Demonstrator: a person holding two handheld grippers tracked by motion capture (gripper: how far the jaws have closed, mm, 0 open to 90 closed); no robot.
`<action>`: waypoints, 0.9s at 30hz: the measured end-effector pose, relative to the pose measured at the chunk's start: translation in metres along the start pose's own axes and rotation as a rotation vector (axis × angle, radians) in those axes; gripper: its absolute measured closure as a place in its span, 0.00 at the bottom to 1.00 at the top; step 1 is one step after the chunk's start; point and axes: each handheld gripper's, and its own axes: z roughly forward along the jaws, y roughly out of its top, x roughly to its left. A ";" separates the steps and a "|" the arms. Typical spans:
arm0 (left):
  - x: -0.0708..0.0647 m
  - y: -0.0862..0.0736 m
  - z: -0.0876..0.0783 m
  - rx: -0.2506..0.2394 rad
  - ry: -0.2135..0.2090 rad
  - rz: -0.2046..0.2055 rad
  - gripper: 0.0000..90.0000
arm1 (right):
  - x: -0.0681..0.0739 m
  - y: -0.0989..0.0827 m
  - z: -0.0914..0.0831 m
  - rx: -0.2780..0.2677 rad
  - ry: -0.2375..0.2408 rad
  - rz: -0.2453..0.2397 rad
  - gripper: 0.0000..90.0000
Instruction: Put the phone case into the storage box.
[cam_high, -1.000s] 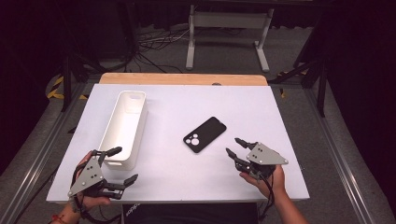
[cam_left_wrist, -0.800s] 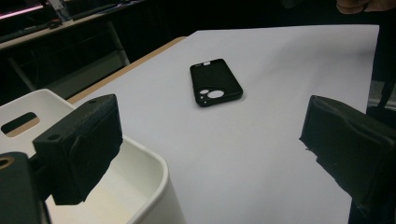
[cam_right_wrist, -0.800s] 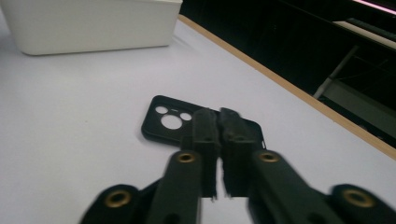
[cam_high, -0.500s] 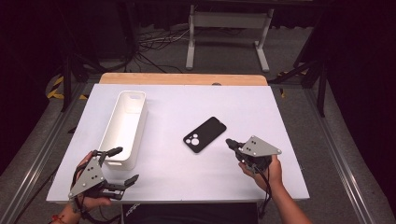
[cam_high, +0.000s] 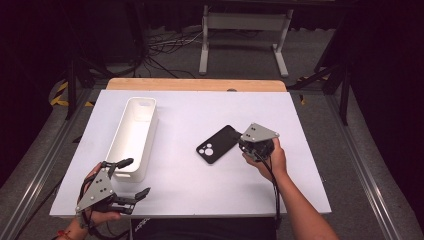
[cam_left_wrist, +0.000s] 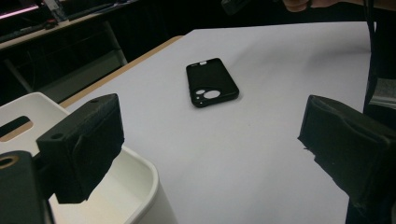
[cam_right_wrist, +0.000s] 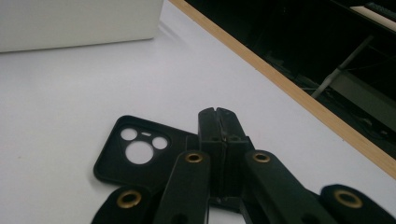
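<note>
A flat black phone case with round camera holes (cam_high: 218, 144) lies near the middle of the white table top (cam_high: 190, 190). The right gripper (cam_high: 245, 141) is at the case's right end, and its two black jaws are pressed tight together with nothing between them; they have just been closing. In the right gripper view the closed jaws sit right over the case's edge (cam_right_wrist: 140, 156), but I cannot tell if they touch it. The left gripper (cam_high: 132, 176) waits at the near left corner of the table, its jaws wide apart and holding nothing. A long white plastic bin (cam_high: 134, 135) stands just beside it, well apart from the case.
</note>
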 end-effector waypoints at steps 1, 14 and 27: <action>0.000 0.000 0.000 0.000 -0.001 0.000 0.08 | -0.001 0.002 0.007 0.007 0.002 -0.002 1.00; 0.000 -0.001 0.000 0.003 -0.010 -0.003 0.08 | -0.016 0.006 0.056 0.095 0.036 0.058 1.00; 0.000 -0.002 0.001 0.017 -0.020 0.007 0.09 | -0.030 -0.003 0.092 0.180 0.022 0.095 1.00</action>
